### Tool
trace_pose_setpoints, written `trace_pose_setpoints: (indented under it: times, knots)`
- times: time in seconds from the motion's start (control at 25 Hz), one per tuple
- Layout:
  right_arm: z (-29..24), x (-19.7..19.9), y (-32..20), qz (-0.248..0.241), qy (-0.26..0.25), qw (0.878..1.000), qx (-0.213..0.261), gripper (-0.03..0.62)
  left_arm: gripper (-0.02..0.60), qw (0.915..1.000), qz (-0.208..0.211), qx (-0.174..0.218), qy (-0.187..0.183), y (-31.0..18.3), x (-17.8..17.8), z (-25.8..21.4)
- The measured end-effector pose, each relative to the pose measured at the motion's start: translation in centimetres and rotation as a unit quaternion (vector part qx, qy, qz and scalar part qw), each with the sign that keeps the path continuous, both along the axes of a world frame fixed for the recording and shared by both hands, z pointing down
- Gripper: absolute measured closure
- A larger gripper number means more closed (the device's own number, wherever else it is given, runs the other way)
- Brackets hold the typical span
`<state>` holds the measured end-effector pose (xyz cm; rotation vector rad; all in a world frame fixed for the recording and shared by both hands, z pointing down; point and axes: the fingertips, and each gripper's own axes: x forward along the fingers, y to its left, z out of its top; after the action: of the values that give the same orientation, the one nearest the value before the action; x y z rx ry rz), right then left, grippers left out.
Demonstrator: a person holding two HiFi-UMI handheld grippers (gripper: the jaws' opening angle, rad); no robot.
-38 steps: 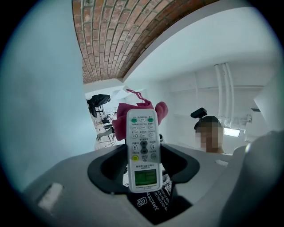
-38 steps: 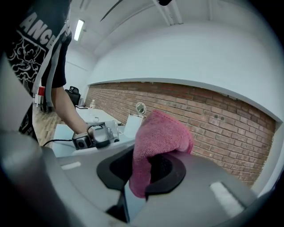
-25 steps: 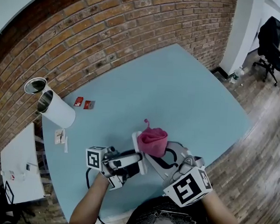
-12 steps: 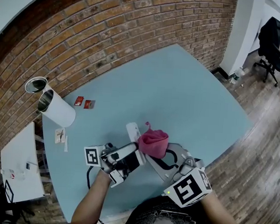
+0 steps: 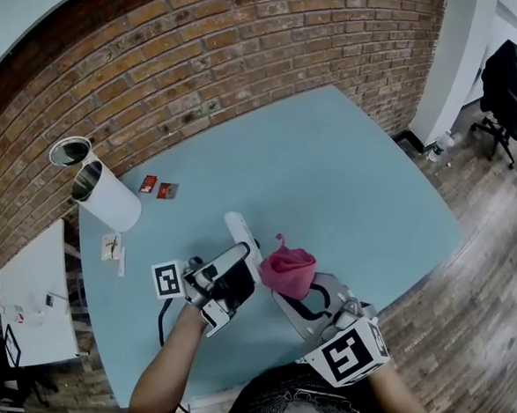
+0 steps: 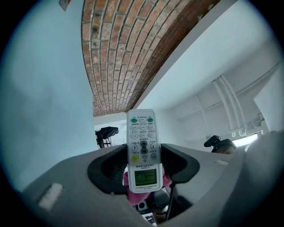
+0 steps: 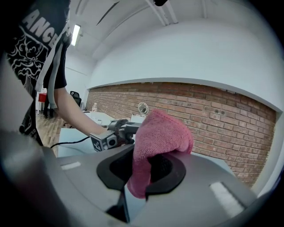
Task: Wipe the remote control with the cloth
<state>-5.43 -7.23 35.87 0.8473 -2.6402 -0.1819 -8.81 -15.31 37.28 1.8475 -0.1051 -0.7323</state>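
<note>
**Left side.** I hold the remote control in the left gripper, with the jaws closed on its two long edges at the display end. The keypad end projects free beyond the jaws, so most of the casing is open to a wipe. The remote is raised clear of the table and tilted upward, away from me. Held in the air like this, both faces can be reached without setting it down to regrip.

**Right side.** The right gripper is clamped on the pink cloth. The jaws pinch one fold low down, and the rest bulges ahead of them as a soft wad. That wad, not the hard jaws, is what should meet the plastic.

**Relation.** In the head view the cloth sits just beside the remote, on its right, near the gripped end. In the left gripper view a patch of pink shows behind the display end. I cannot tell whether the cloth presses on the casing at this instant, because the remote itself hides the contact line.

**Judgement.** Wiping is in hand, and the keypad end is not yet covered by cloth. The next stroke calls for a steady left grip while the wad is drawn toward the free end. The risk is that a hard push levers the remote in the jaws.
</note>
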Motion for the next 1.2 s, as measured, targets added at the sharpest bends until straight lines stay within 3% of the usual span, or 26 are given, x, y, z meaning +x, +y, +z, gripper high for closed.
trace_pose_setpoints:
  times: [0.24,0.64,1.0,1.2]
  knots:
    - [1.8,0.0,0.9,-0.009,0.012,1.0,-0.018,0.531,0.345,0.9993,-0.035,-0.014,0.007,-1.6,-1.2,-0.6]
    - [4.5,-0.9,1.6,-0.02,0.032,0.998,-0.041,0.531,0.345,0.9996,-0.027,-0.004,-0.001,-1.4,-0.4,-1.9]
    - [2.8,-1.2,2.1,-0.024,0.016,0.999,-0.024,0.531,0.345,0.9964,-0.037,-0.021,-0.074,-1.5,-0.3,0.9]
    - [0.9,-0.5,2.0,-0.019,-0.015,1.0,-0.013,0.531,0.345,0.9857,-0.04,-0.022,-0.162,-1.6,-0.6,3.2]
